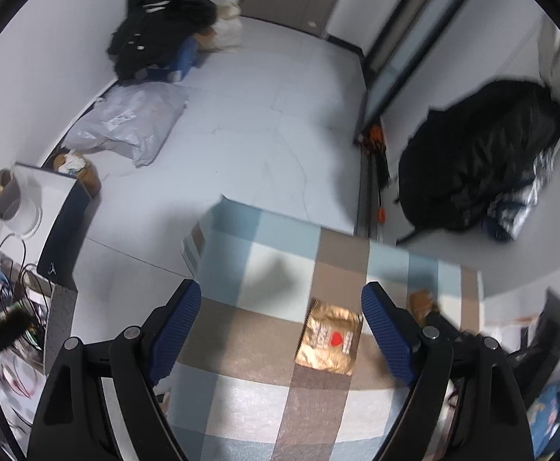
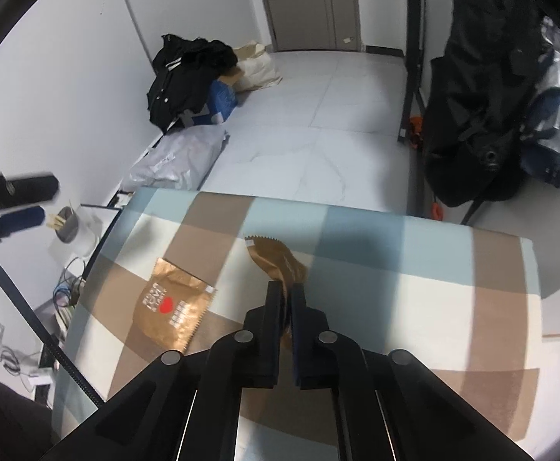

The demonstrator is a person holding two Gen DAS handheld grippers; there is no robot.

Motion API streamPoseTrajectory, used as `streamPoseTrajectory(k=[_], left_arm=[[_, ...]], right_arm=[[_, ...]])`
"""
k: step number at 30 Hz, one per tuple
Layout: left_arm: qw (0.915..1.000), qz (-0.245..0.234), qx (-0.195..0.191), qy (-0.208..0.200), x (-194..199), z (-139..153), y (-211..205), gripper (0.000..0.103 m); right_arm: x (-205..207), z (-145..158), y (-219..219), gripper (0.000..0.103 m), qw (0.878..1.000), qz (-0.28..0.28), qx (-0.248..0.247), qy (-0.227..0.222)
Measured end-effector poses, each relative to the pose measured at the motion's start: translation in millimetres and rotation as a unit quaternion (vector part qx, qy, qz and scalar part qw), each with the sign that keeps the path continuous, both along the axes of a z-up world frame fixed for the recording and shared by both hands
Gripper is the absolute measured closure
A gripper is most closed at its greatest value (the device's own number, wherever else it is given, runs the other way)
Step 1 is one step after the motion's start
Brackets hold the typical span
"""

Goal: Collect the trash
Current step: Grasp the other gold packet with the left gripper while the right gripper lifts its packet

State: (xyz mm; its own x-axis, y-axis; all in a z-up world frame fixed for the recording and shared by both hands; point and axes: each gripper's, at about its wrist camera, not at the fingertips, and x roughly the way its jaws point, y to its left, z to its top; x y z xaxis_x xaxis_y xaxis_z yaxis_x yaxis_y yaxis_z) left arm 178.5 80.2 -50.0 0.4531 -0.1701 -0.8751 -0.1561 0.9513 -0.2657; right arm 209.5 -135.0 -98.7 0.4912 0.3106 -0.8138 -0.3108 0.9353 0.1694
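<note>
Right gripper point(image 2: 285, 299) clenched on a crumpled gold wrapper point(image 2: 276, 259), pinched at its near end between the two black fingers point(image 2: 272, 307), the serrated far end sticking out ahead over the checked cloth point(image 2: 414, 269). Seen from the left wrist only as a blurred brown scrap point(image 1: 422, 303) just past the right-hand blue pad point(image 1: 387, 334).

Left gripper point(image 1: 276, 322) released, pads wide apart, hovering over the cloth point(image 1: 241, 326). Caught in the right wrist view at the left edge, blurred point(image 2: 19, 199).

Second wrapper point(image 1: 330, 340), flat and gold with a red heart, lying on the cloth between the left pads, close to the right-hand one; touching or not, cannot tell. In the right wrist view lying left of the clenched fingers point(image 2: 172, 303), apart from the held wrapper.

Beyond the table: pale tiled floor point(image 2: 318, 115), black clothes heap point(image 2: 188, 77) by the wall, grey plastic bag point(image 2: 176, 161) beside it, black backpack point(image 2: 476, 107) at right, closed door point(image 2: 310, 4) at the far end. Left of the table, a cup of sticks point(image 1: 5, 192) and tangled cables point(image 1: 15, 280)
</note>
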Motion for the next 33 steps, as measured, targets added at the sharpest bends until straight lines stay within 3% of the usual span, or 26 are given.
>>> streamPoseTrajectory(k=[6, 11, 20, 25, 28, 30, 33], left_arm=[[0.9967, -0.067, 0.010, 0.046, 3, -27, -30, 0.020], [0.9916, -0.095, 0.058, 0.066, 5, -48, -51, 0.020], [0.9815, -0.119, 0.134, 0.069, 3, -66, -70, 0.020], [0.9822, -0.121, 0.133, 0.055, 0, -65, -73, 0.020], [0.9826, -0.126, 0.130, 0.042, -4, -62, -74, 0.032], [0.9811, -0.139, 0.130, 0.034, -8, -59, -80, 0.052], [0.9814, -0.142, 0.127, 0.025, -9, -60, -81, 0.057]], right_arm=[[-8, 9, -32, 0.100, 0.999, -0.012, 0.032, -0.006], [-28, 17, -60, 0.100, 0.998, -0.026, 0.062, -0.011], [-69, 34, -99, 0.100, 0.992, -0.041, 0.121, -0.010], [-88, 42, -110, 0.100, 0.991, -0.038, 0.127, -0.028], [-95, 42, -117, 0.100, 0.990, -0.044, 0.133, -0.033], [-97, 41, -123, 0.100, 0.988, -0.050, 0.145, -0.030], [-104, 45, -125, 0.100, 0.988, -0.049, 0.143, -0.041]])
